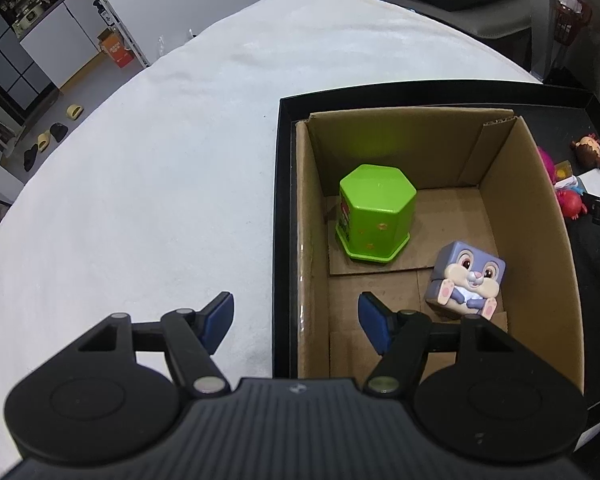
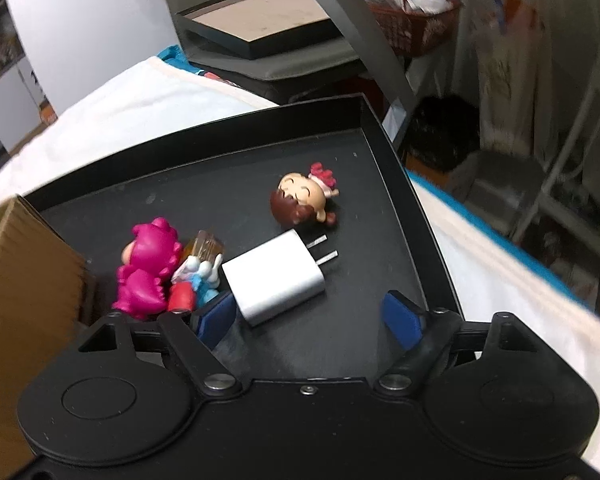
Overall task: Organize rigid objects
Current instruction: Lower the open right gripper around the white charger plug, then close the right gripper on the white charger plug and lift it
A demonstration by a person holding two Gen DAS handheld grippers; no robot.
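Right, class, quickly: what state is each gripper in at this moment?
Left gripper: jaws open, holding nothing.
Right gripper: jaws open, holding nothing, above the white charger.

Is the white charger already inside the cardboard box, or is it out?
Out. The white charger lies flat on the black tray, beside the cardboard box, prongs pointing away from it.

Green hexagonal tin (image 1: 374, 212) with small yellow dots; grey-lilac rabbit cube (image 1: 466, 280), cream face, pink feet; brown cardboard box (image 1: 532, 232); black tray (image 2: 400, 184); white charger (image 2: 274, 278); magenta figure (image 2: 150, 268); brown-haired doll (image 2: 302, 200); blue pads (image 2: 402, 320)
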